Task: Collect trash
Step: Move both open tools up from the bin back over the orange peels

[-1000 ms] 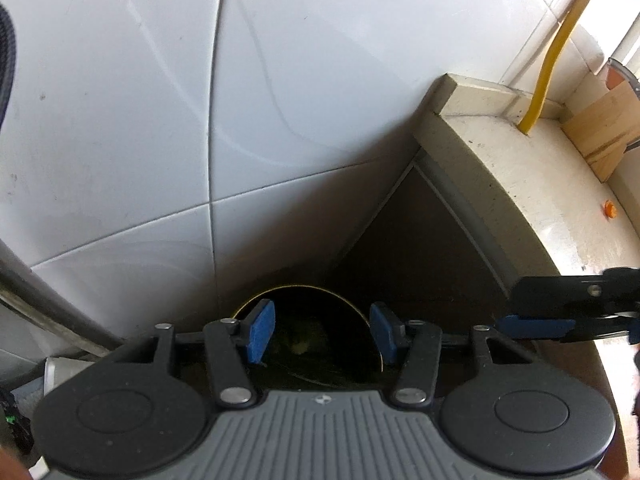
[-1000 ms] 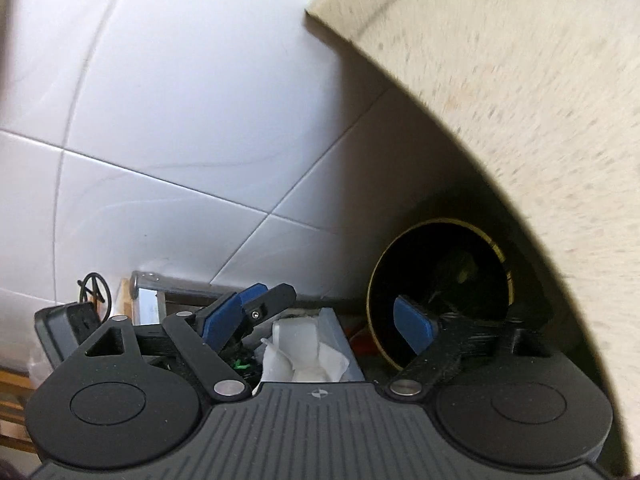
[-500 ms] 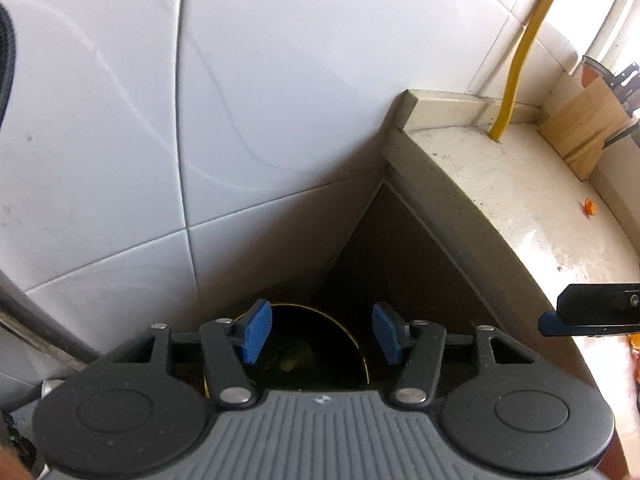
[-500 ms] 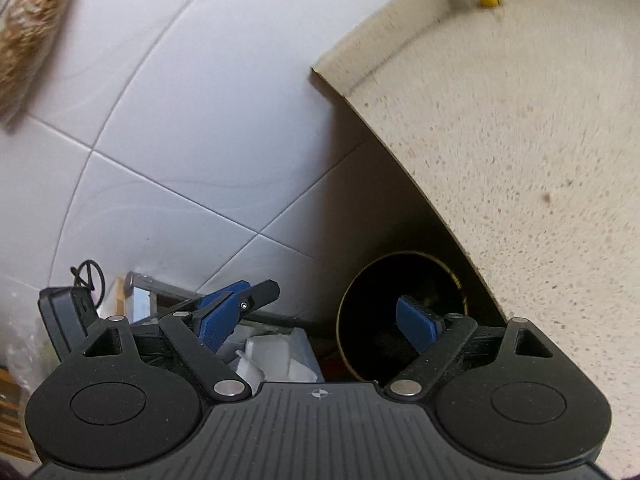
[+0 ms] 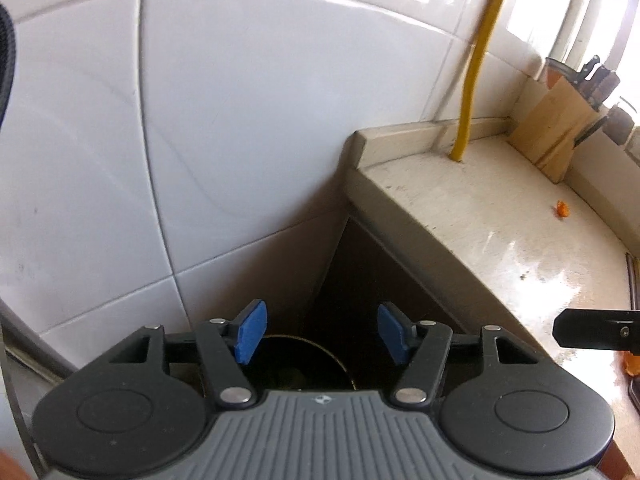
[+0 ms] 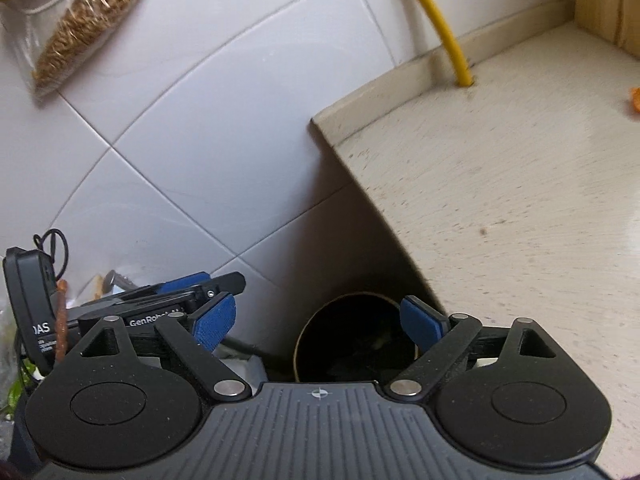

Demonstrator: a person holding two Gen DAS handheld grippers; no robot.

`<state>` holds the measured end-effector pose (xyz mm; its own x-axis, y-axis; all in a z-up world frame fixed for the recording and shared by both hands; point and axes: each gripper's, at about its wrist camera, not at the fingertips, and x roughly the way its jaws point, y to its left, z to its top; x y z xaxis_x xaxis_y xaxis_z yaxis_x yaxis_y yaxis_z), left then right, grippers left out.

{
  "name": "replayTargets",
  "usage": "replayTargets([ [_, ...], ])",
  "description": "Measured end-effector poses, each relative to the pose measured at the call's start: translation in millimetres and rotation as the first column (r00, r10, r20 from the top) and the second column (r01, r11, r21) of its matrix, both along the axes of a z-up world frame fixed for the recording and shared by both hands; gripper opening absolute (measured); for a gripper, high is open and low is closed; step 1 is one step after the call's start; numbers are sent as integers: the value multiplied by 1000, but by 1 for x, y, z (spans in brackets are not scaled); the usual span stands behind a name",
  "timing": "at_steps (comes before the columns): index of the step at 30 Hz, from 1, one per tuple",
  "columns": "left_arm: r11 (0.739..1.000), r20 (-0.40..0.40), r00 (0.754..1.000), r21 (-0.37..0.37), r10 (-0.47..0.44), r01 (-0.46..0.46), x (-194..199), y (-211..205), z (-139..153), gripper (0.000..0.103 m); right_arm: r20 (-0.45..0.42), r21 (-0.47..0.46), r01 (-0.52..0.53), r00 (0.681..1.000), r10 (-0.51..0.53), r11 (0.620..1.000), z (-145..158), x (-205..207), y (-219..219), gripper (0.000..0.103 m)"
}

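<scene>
A dark round bin (image 5: 304, 364) with a thin gold rim stands on the floor in the corner between the tiled wall and the counter's end; some scraps lie dim inside it. My left gripper (image 5: 322, 333) hangs open above it, nothing between its blue pads. The same bin (image 6: 352, 340) shows in the right wrist view, under my right gripper (image 6: 320, 322), which is open and empty too. An orange scrap (image 5: 563, 210) lies on the beige counter (image 5: 500, 232), and the orange scrap (image 6: 635, 100) also shows at the right edge of the right wrist view. Another orange bit (image 5: 632, 364) sits near the counter's front.
A yellow pipe (image 5: 476, 76) rises from the counter's back corner. A wooden knife block (image 5: 556, 132) stands farther right. A black finger of the other gripper (image 5: 596, 330) crosses the right edge. A bag of brown grain (image 6: 80, 20) hangs on the wall; clutter and a black device (image 6: 32, 312) lie left.
Both grippers have risen and tilted up away from the bin, so more of the counter, pipe and knife block is in sight. Both stay open and empty.
</scene>
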<state>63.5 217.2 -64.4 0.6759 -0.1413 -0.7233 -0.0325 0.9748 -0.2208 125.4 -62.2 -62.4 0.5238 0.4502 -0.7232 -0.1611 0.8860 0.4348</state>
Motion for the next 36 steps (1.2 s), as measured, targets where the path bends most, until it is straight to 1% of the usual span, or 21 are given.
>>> replayTargets([
  [4,1000,27,999,10,-26,26,-2,-9,8,63,44,1,47,998,-47,999,6,-14,-15,95],
  [12,996,58,995,22,-84,83,-1,-32,19,63,68,32,154,985,-156,988,7,-32,-46,96],
  [16,993,66,991,26,-117,115,0,-47,24,63,99,27,195,975,-197,980,11,-44,-57,97],
  [24,975,91,971,55,-222,217,6,-88,37,64,140,46,288,946,-292,957,16,-64,-89,98],
  [29,954,99,950,70,-297,291,10,-116,44,64,154,58,369,915,-374,928,19,-78,-117,98],
  [33,937,99,932,66,-349,344,14,-138,46,64,159,59,446,879,-449,893,21,-94,-143,98],
  [36,922,97,917,58,-386,382,16,-155,46,65,162,49,507,846,-507,861,22,-106,-162,99],
])
